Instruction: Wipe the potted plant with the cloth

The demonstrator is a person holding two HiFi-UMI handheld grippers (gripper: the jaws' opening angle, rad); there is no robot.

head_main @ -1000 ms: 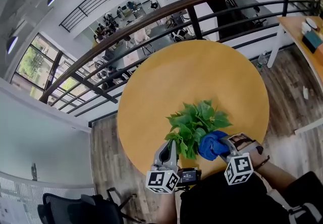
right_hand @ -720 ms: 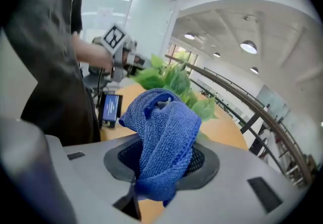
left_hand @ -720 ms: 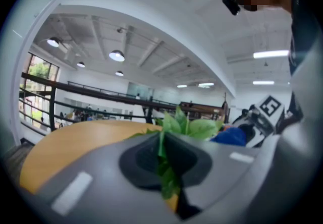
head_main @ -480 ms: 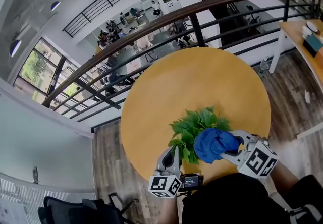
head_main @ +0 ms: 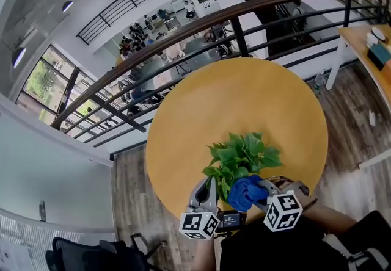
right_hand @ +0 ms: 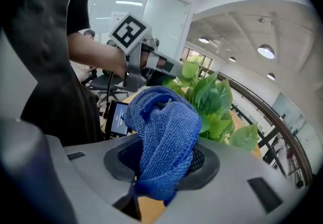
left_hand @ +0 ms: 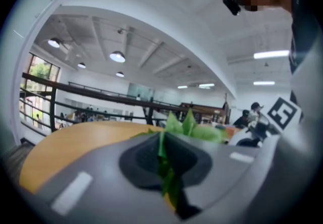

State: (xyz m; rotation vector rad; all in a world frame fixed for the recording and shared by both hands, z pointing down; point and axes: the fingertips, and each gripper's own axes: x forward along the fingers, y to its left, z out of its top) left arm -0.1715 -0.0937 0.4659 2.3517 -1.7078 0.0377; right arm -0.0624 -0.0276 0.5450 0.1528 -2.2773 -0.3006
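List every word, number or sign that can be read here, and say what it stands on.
No word or number can be read in any view.
Left marker cube and right marker cube: black-and-white square patterns, not letters.
Small screen beside the left marker cube: lit, but its print is too small and blurred to read.

We see a deep blue cloth (head_main: pixel 245 192), a bright green potted plant (head_main: pixel 241 157), an ochre round table (head_main: pixel 244 99) and black-and-white marker cubes (head_main: pixel 198 224)
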